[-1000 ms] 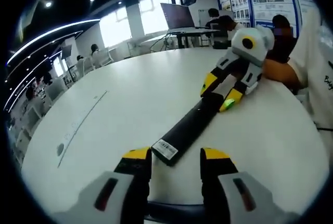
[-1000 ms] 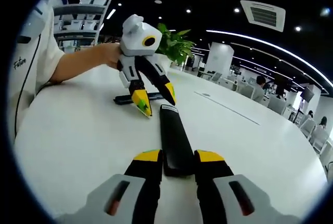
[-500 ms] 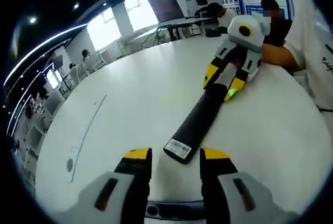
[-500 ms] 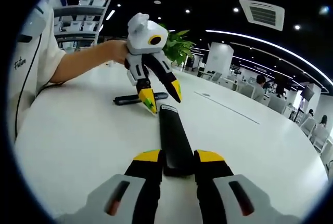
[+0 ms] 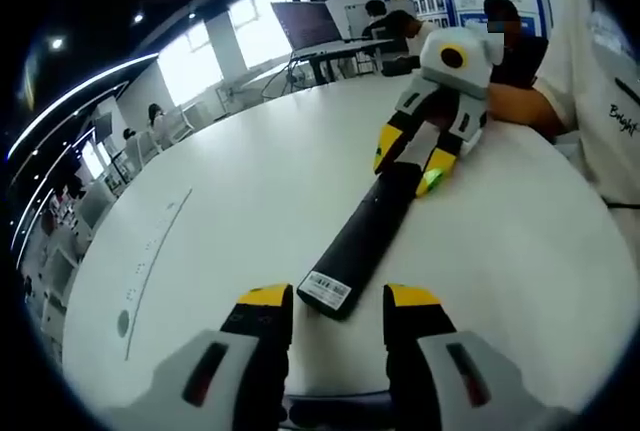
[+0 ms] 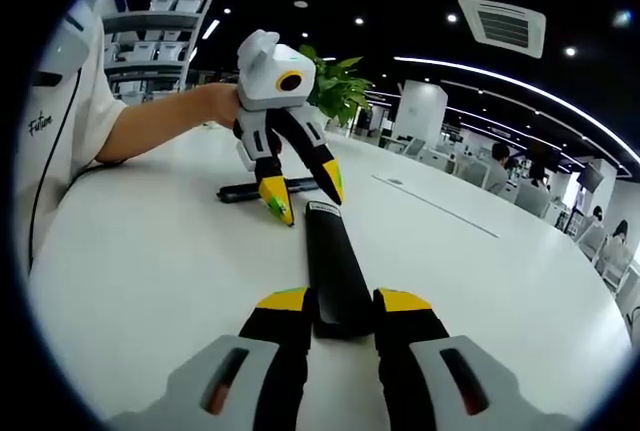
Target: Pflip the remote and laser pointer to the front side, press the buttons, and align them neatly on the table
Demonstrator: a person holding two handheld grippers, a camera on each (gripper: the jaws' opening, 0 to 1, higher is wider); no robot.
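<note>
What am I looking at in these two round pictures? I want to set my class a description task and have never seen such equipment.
A person holds a two-jaw grasping tool in each hand, and a fisheye camera rides on each tool, looking forward along its jaws. That is why each picture is round and shows yellow-tipped jaws rising from the bottom.

In the left gripper view you see the left tool below and the right tool across the table. In the right gripper view the right tool is below, and the left tool is opposite, held by the person's hand.

On the white table lies a long black remote, back side up with a label at one end. The right tool's jaws close on one end; the left tool's open jaws straddle the other. A slimmer dark laser pointer lies behind.
</note>
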